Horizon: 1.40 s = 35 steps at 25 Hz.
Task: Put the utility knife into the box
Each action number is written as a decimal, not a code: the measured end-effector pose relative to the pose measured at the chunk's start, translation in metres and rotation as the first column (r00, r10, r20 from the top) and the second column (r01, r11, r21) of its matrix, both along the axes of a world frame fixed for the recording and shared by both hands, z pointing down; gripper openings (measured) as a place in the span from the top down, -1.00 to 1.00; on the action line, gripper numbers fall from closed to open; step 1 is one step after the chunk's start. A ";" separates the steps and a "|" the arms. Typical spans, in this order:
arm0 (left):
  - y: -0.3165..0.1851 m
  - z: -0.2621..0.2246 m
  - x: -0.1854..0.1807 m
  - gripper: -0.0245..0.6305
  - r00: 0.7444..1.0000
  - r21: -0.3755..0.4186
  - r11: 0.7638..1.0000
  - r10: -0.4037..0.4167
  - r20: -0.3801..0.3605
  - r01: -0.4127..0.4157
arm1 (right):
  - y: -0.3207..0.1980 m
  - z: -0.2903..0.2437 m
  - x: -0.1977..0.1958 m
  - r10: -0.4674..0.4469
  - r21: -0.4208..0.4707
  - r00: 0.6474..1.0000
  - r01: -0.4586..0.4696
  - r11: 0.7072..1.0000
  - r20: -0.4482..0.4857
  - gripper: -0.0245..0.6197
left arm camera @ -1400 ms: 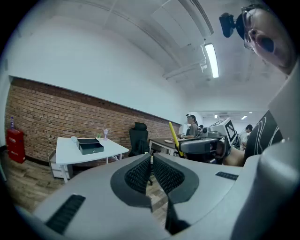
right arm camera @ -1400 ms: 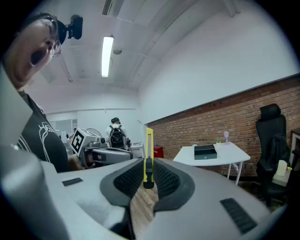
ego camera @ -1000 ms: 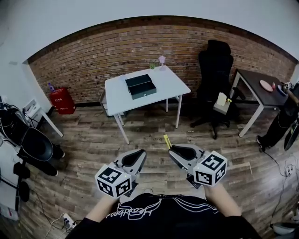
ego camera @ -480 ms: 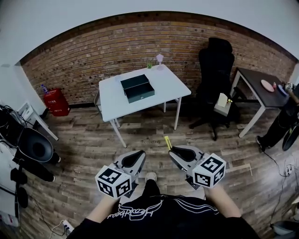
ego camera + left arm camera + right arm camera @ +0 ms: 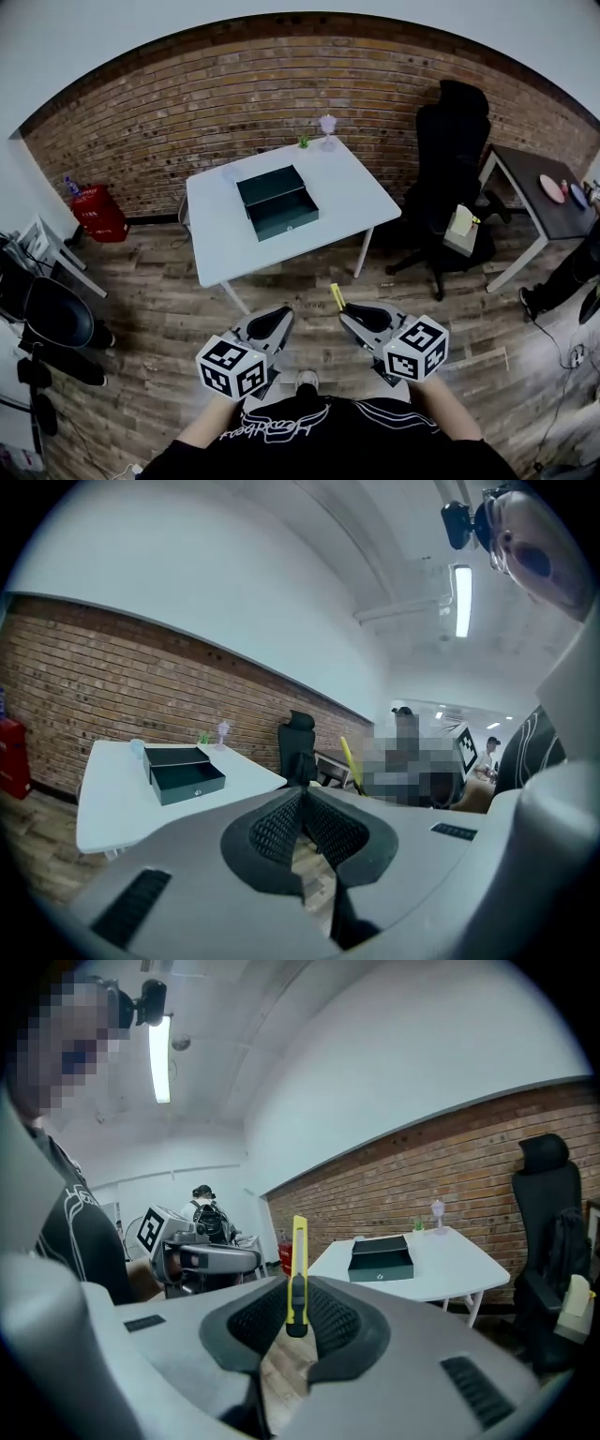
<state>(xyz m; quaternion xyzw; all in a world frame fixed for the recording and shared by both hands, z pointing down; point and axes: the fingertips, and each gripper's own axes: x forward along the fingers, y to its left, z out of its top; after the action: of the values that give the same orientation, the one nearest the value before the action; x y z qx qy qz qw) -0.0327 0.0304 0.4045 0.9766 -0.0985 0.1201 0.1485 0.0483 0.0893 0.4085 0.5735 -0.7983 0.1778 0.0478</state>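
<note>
The white table (image 5: 217,232) stands well ahead of me, with the open dark box (image 5: 277,201) near its middle. I am in the carry step. My right gripper (image 5: 349,305) is clamped on the yellow utility knife (image 5: 335,292), which stands upright between the pads (my left gripper (image 5: 279,317) is pressed together, empty). Next, I judge, I must reach the table's near edge and lower the knife into the box.

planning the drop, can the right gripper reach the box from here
Probably not yet: shut on the utility knife, the right gripper is well short of the box; only wooden floor lies between.
</note>
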 end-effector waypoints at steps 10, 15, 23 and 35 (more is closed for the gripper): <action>-0.152 0.025 0.040 0.80 0.996 -0.055 0.996 -0.071 0.052 0.073 | -0.150 0.028 0.045 -0.041 -0.073 0.999 0.040 0.996 -0.006 0.72; -0.184 0.037 0.053 0.80 0.992 -0.066 0.992 -0.105 0.074 0.110 | -0.188 0.042 0.064 -0.069 -0.097 0.996 0.063 0.993 -0.062 0.72; -0.243 0.049 0.067 0.80 0.968 -0.080 0.968 -0.230 0.095 0.238 | -0.271 0.058 0.099 -0.177 -0.122 0.979 0.164 0.979 -0.101 0.72; -0.323 0.060 0.092 0.80 0.908 -0.092 0.906 -0.401 0.123 0.413 | -0.390 0.130 0.118 -0.473 -0.352 0.836 0.369 0.860 -0.279 0.72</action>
<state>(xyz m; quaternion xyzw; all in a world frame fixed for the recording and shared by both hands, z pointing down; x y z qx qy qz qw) 0.0596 -0.2927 0.4641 0.9168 -0.3005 0.1413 0.2217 0.1667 -0.3006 0.5381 0.3910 -0.8496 0.1684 0.3114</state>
